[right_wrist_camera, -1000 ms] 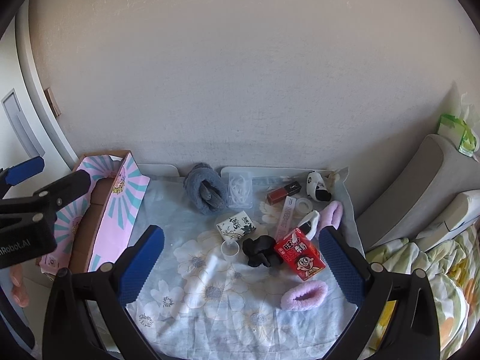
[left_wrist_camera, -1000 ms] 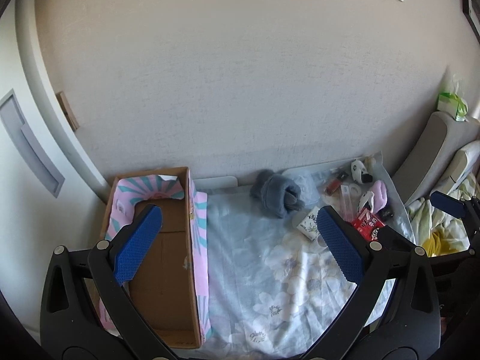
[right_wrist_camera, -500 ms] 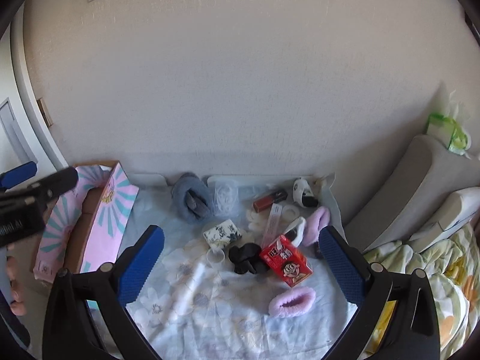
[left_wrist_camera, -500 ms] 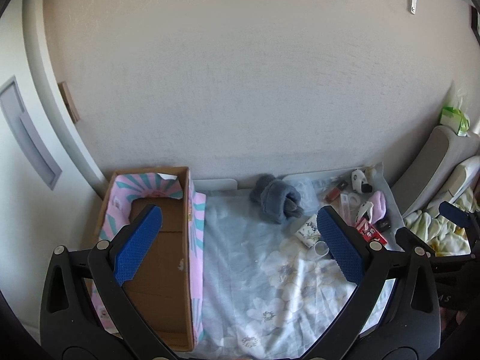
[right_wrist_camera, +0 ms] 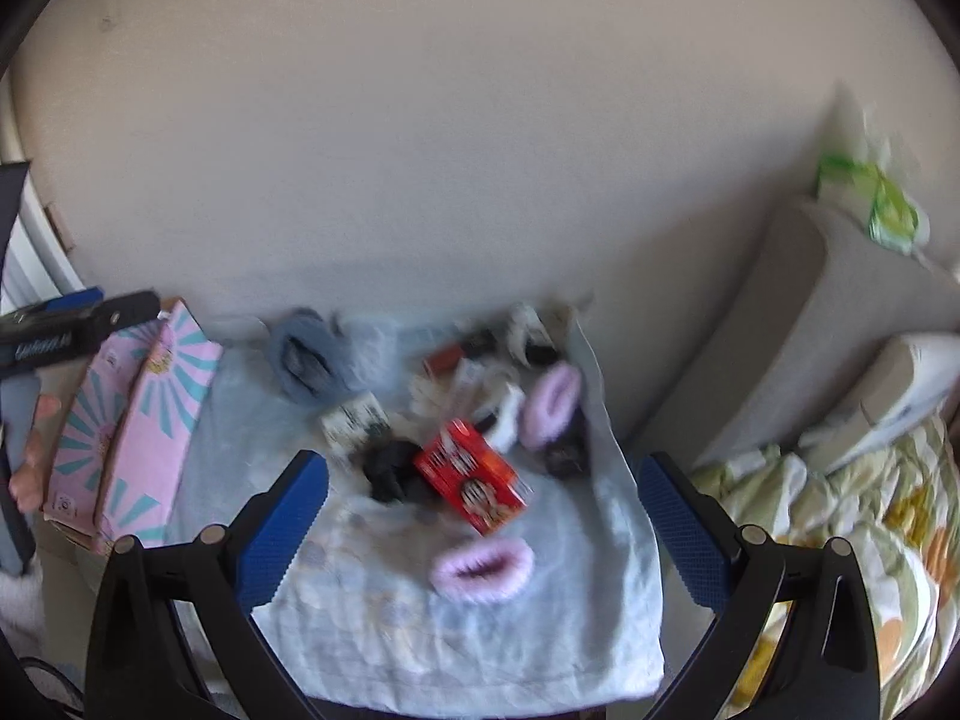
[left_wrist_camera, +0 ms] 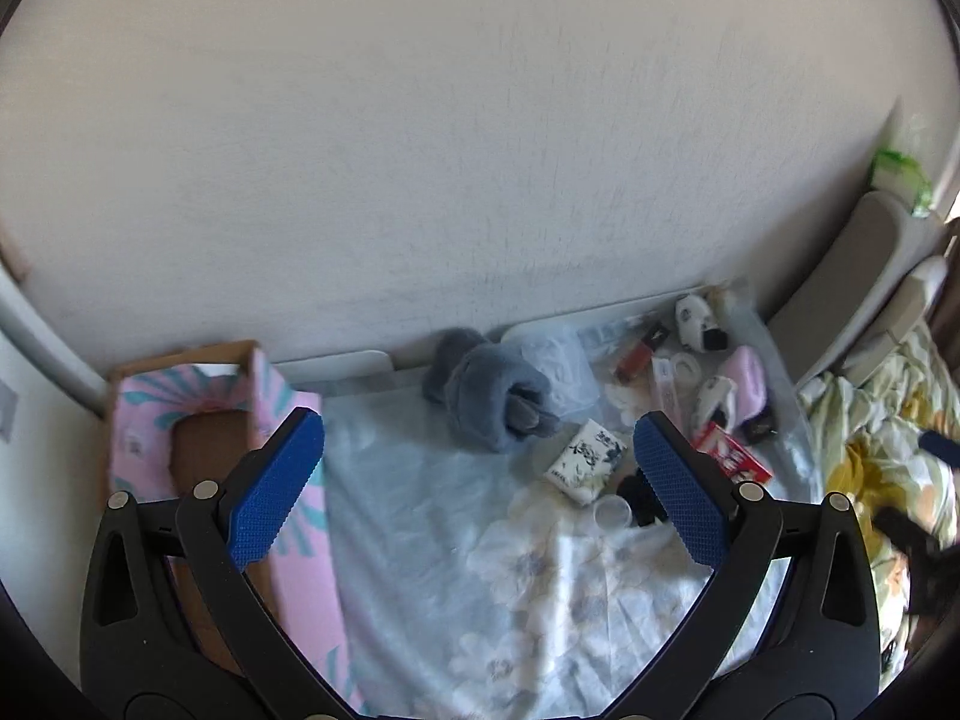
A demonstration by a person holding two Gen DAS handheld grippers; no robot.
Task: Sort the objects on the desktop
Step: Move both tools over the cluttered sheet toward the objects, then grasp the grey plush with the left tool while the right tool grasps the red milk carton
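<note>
A small table under a pale floral cloth (left_wrist_camera: 456, 540) holds a clutter of objects at its right. A grey rolled plush (left_wrist_camera: 498, 402) lies at the back middle, a white patterned box (left_wrist_camera: 585, 462) beside it. A red carton (right_wrist_camera: 471, 483), a black clip (right_wrist_camera: 390, 468) and two pink fluffy scrunchies (right_wrist_camera: 483, 564) (right_wrist_camera: 549, 405) show in the blurred right wrist view. A pink and teal cardboard box (left_wrist_camera: 210, 456) stands open at the left. My left gripper (left_wrist_camera: 480, 492) is open and empty above the cloth. My right gripper (right_wrist_camera: 483, 531) is open and empty above the red carton.
A plain wall (left_wrist_camera: 480, 150) backs the table. Grey cushions (right_wrist_camera: 798, 324) and a floral bedspread (right_wrist_camera: 840, 528) lie to the right. A green-wrapped tissue pack (right_wrist_camera: 888, 210) sits on top of the cushion. The left gripper's body (right_wrist_camera: 66, 330) shows at the left of the right wrist view.
Both grippers have moved right and closer to the table. The right wrist view is now motion-blurred. Both grippers stay open and empty.
</note>
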